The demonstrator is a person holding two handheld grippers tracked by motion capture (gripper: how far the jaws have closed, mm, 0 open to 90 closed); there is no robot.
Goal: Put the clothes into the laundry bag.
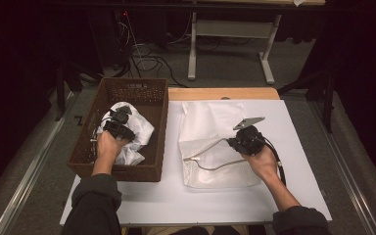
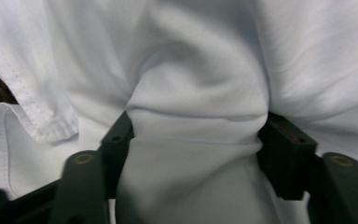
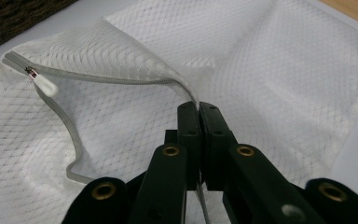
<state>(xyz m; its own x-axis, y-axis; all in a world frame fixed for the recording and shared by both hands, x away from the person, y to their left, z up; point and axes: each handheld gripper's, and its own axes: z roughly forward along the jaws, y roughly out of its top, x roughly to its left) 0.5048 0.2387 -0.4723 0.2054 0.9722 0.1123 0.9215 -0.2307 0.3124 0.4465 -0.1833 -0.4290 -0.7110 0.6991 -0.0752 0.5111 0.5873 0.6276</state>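
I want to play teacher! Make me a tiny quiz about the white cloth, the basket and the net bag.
1. True or false: the white cloth lies in the brown wicker basket.
2. What does the right gripper pinch? A) the basket rim B) the zipper edge of the mesh bag C) a cable
3. Fill in: the left gripper has a fold of the white ____ bunched between its jaws.

Key:
1. True.
2. B: its jaws are closed on the grey zipper edge, holding the bag's mouth open.
3. Cloth.
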